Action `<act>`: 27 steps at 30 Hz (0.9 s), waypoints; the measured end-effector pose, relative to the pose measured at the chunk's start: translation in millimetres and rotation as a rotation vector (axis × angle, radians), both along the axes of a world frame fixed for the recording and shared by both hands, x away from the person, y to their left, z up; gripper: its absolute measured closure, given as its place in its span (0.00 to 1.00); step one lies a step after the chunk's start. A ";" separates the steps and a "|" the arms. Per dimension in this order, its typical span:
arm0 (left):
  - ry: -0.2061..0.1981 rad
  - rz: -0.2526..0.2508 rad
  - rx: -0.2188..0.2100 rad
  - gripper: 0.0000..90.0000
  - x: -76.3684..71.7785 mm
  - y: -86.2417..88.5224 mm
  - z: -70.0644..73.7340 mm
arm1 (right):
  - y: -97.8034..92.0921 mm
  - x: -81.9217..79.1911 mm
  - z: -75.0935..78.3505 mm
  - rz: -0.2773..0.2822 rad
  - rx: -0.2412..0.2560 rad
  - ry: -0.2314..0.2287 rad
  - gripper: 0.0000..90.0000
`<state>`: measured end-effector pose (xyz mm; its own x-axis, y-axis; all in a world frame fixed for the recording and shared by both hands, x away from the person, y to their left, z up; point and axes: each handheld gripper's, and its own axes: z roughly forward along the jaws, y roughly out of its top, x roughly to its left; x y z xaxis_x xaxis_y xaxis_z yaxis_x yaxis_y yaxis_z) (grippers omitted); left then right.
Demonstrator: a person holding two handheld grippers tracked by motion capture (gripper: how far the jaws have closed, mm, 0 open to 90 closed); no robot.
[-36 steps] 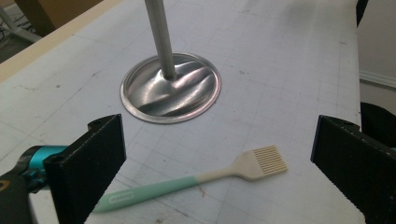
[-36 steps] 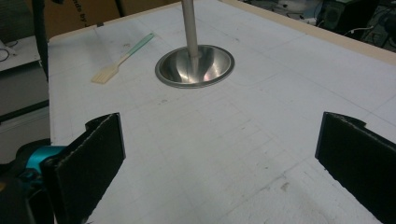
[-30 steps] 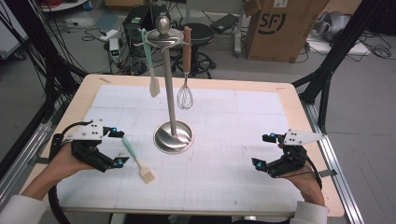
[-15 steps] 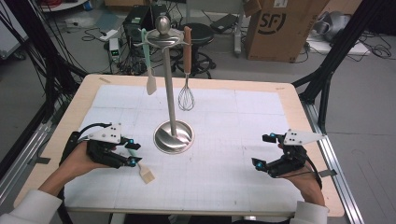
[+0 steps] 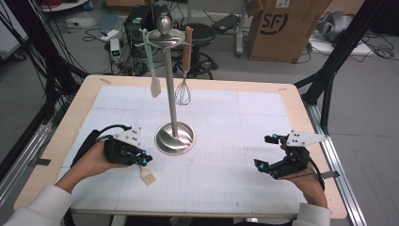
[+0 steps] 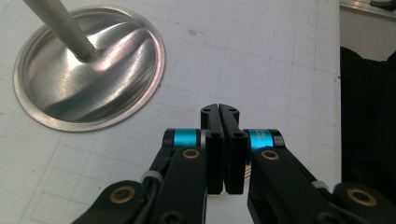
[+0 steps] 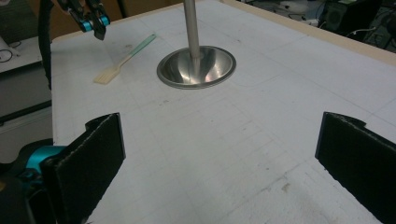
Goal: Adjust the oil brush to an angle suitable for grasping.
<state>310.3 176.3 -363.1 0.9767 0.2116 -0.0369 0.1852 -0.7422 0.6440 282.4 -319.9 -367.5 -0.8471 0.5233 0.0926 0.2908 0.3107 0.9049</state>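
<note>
A small spatula with a pale green handle and a cream head (image 5: pixel 148 177) lies flat on the white mat (image 5: pixel 235 183), left of the steel stand's round base (image 5: pixel 175 138). My left gripper (image 5: pixel 144 159) hovers just above the spatula's handle with its jaws pressed together and nothing between them (image 6: pixel 219 108). The right gripper view shows the whole spatula (image 7: pixel 122 59) lying free, with the left gripper (image 7: pixel 95 23) above and behind it. My right gripper (image 5: pixel 263 151) rests low at the right side of the mat, its jaws wide apart and empty (image 7: pixel 222 126).
The stand's pole (image 5: pixel 170 80) rises mid-table, its base (image 6: pixel 88 84) close ahead of the left jaws. From its top hang a green-handled spatula (image 5: pixel 151 66) and a wooden-handled whisk (image 5: pixel 183 92). Bare mat stretches between the base (image 7: pixel 196 67) and the right gripper.
My left gripper has slid right, toward the stand's base and over the spatula's handle, and its jaws have come together. The spatula and the right gripper have stayed put.
</note>
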 end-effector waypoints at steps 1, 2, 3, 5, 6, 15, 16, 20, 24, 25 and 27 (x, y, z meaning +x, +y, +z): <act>0.002 -0.001 0.011 1.00 0.4 -2.5 -1.3 | 0.0 0.0 0.1 0.002 0.000 -0.003 0.00; 0.004 -0.005 0.022 1.00 0.9 -5.3 -3.0 | 0.1 -0.2 0.2 0.002 0.001 -0.002 0.00; 0.013 -0.009 0.028 1.00 1.3 -8.0 -5.2 | -0.1 -0.2 0.2 0.000 0.000 0.000 0.00; 0.019 -0.014 0.048 1.00 2.4 -13.4 -9.4 | 0.0 0.1 -0.1 0.000 0.000 0.000 0.00; 0.024 -0.013 0.062 1.00 3.5 -15.5 -11.1 | 0.0 0.0 -0.2 -0.001 0.001 0.002 0.00; 0.073 -0.006 0.135 1.00 8.2 -28.1 -32.2 | -1.6 -0.4 -1.0 -0.003 0.000 0.001 0.00; 0.080 -0.002 0.140 1.00 8.3 -29.4 -34.6 | -1.9 -0.5 -1.2 -0.003 -0.002 0.002 0.00; 0.086 -0.007 0.170 1.00 10.1 -32.1 -38.9 | -1.9 -1.1 -1.0 -0.004 -0.002 0.005 0.00; 0.093 -0.012 0.198 1.00 8.9 -34.4 -43.2 | -1.1 -0.8 -1.2 -0.002 -0.004 0.004 0.00; 0.093 -0.012 0.199 1.00 8.8 -34.2 -43.8 | -1.1 -0.8 -1.3 -0.002 -0.004 0.005 0.00; 0.097 -0.006 0.202 1.00 8.8 -33.5 -45.1 | -1.4 -0.8 -1.4 -0.003 -0.003 0.006 0.00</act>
<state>319.1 142.8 -408.1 0.9719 0.2184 -0.0880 0.2341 -0.8555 0.4618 281.6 -321.3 -369.0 -0.8452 0.5257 0.0961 0.2971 0.3126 0.9022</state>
